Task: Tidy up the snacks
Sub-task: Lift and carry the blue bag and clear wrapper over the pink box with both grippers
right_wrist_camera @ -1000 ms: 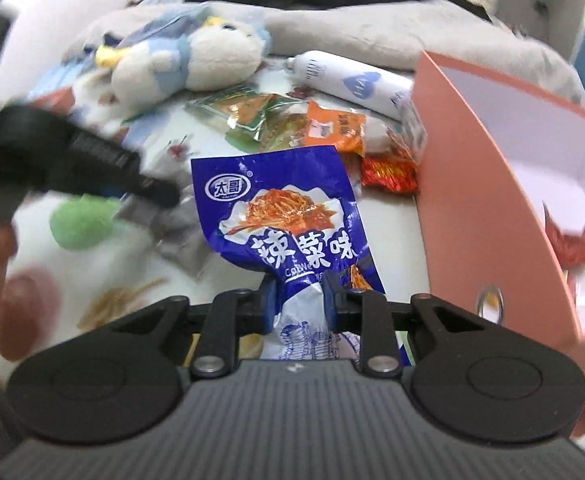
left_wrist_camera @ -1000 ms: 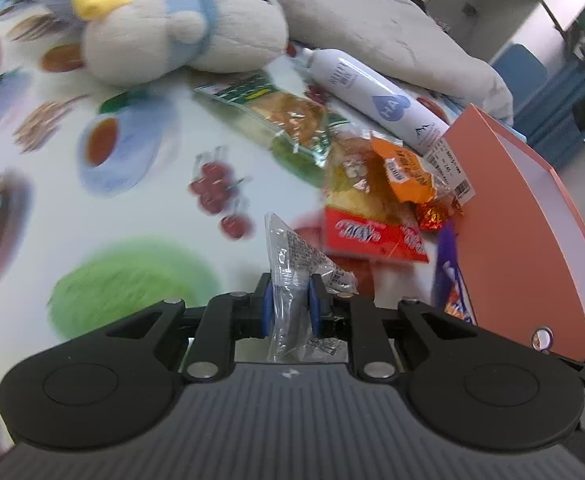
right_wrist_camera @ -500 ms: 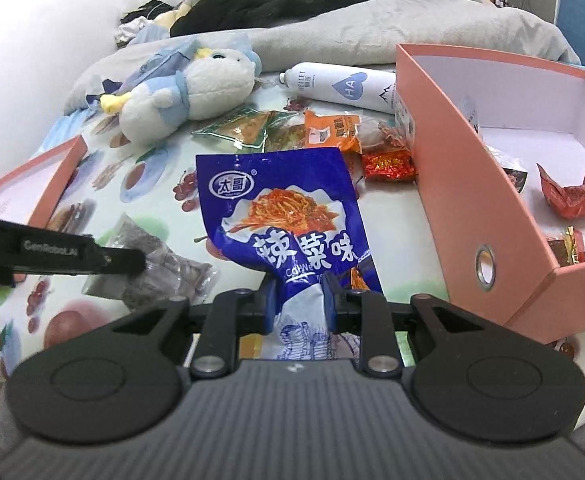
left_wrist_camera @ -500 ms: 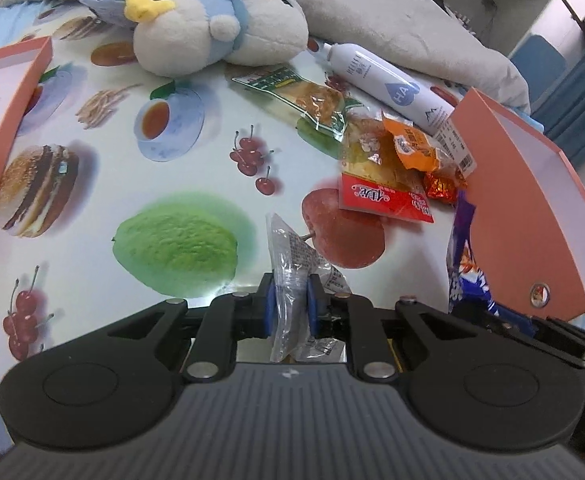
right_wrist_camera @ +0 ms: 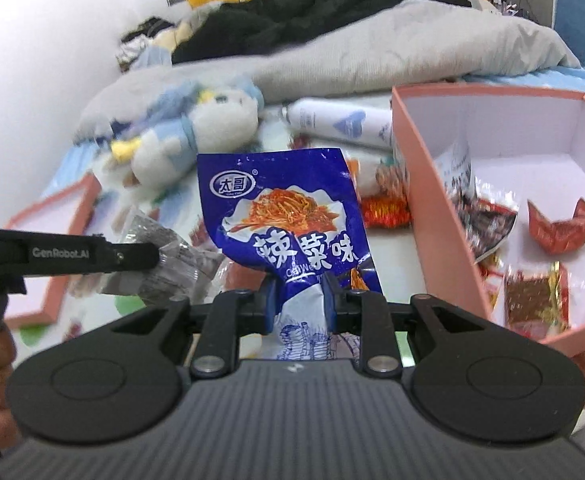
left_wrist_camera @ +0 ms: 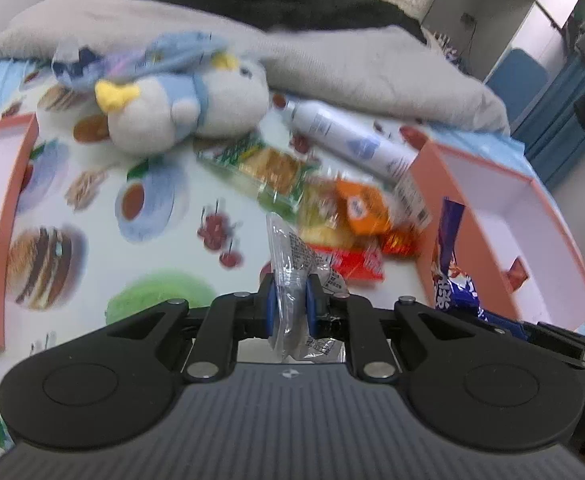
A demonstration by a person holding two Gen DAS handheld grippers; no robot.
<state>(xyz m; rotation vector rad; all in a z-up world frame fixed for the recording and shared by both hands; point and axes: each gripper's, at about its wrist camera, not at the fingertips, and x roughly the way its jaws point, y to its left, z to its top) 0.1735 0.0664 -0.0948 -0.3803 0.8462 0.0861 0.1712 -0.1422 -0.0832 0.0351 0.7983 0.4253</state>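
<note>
Plush toy (left_wrist_camera: 180, 108) and loose snack packets (left_wrist_camera: 332, 208) were motion-blurred in left wrist view; labels unreadable. Pink box (left_wrist_camera: 0, 216) was cut off by left edge. Blue packet (right_wrist_camera: 292, 232) hid the snacks behind it in right wrist view.

Right gripper (right_wrist_camera: 298, 296) clamping blue snack packet (right_wrist_camera: 288, 216) (upright), pink box (right_wrist_camera: 436, 208) beside

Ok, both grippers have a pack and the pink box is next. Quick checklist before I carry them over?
1. Left gripper clamped on clear packet: ok.
2. Right gripper clamped on blue snack bag: ok.
3. Both packs lifted off the tablecloth: ok.
4. Pink box open on top: ok.
5. Bare floor left in box among the wrappers: ok.
6. Grip firm enough for the carry: cannot tell.
</note>
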